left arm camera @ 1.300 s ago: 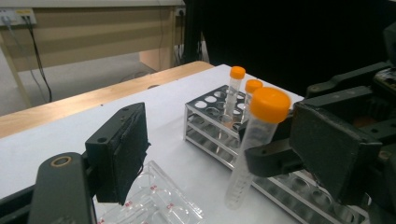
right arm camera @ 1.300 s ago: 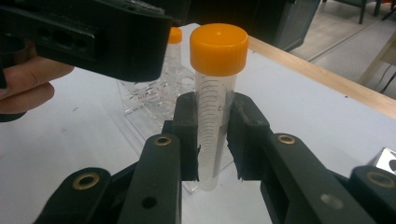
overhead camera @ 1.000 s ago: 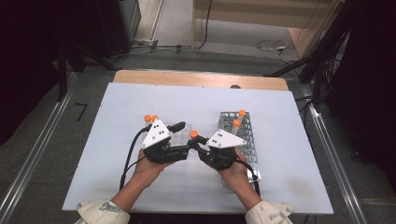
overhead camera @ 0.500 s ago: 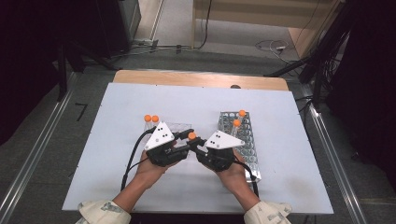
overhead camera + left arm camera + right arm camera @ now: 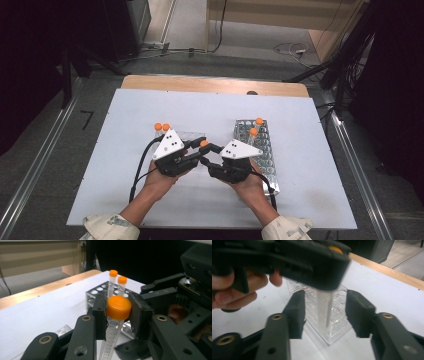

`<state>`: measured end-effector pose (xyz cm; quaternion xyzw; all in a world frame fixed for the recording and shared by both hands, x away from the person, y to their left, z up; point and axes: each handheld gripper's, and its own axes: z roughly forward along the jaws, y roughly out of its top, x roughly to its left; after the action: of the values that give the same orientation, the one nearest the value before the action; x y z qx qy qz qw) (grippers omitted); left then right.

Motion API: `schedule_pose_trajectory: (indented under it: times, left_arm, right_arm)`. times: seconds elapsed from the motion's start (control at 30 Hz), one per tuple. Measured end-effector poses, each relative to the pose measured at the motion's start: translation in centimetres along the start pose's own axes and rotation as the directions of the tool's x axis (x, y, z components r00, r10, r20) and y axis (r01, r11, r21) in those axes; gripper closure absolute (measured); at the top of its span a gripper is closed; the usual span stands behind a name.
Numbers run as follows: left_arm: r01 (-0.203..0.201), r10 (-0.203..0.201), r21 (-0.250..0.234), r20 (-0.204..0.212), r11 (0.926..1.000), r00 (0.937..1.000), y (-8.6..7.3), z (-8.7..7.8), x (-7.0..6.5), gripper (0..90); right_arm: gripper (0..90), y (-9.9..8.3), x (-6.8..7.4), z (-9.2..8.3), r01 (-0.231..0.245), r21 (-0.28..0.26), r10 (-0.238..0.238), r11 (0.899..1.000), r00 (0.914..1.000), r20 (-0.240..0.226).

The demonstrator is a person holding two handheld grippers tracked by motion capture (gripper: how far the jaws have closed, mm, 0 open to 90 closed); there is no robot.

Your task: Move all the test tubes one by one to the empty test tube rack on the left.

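Observation:
A clear tube with an orange cap (image 5: 118,307) hangs upright between my two grippers over the white table (image 5: 300,200). My left gripper (image 5: 117,312) is shut on the cap, its jaws having just been closing. In the high view the cap (image 5: 203,143) sits at the left gripper (image 5: 200,146). My right gripper (image 5: 324,312) is open; its jaws have just been opening, and the tube's body (image 5: 324,307) stands between its pads (image 5: 297,312) without touching them. From above, the right gripper (image 5: 210,152) faces the left one.
A metal tube rack (image 5: 265,160) lies right of my hands and holds two orange-capped tubes (image 5: 259,121). A clear plastic rack (image 5: 187,135) with two orange caps (image 5: 161,127) stands behind the left gripper. The table's wooden edge (image 5: 215,85) runs along the far side.
The left jaws have closed on the tube's cap and the right jaws have spread off the tube. Both hands have kept their place.

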<state>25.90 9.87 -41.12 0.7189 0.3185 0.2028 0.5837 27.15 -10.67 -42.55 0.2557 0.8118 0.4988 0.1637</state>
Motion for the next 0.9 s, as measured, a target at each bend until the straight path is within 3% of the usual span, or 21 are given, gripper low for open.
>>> schedule_pose_trajectory:
  times: [0.13, 0.33, 0.53, 0.9]
  left_arm:
    - [0.029, -0.032, -0.032, -0.079, 0.9991, 0.9964, 0.6, -0.6, 1.4, 68.9]
    - [0.072, -0.088, -0.09, -0.181, 0.9933, 0.9796, 1.4, -1.6, 4.2, 68.9]
    - [0.088, -0.116, -0.124, -0.237, 0.9884, 0.9646, 1.9, -1.9, 5.8, 69.0]
    - [0.104, -0.124, -0.081, -0.291, 0.9912, 0.9488, 0.5, -0.8, 7.3, 69.0]
  right_arm:
    - [40.0, 0.1, -0.4, -0.4, -0.024, -0.012, 0.024, 1.0, 0.9997, 0.011]
    - [39.4, 0.1, -0.8, -0.8, -0.029, -0.026, 0.029, 0.999, 0.9993, 0.025]
    - [40.1, 0.1, -0.7, -0.8, -0.028, -0.026, 0.029, 0.999, 0.9993, 0.024]
    - [41.2, 0.0, -0.9, -1.2, -0.03, -0.036, 0.031, 0.999, 0.9991, 0.027]
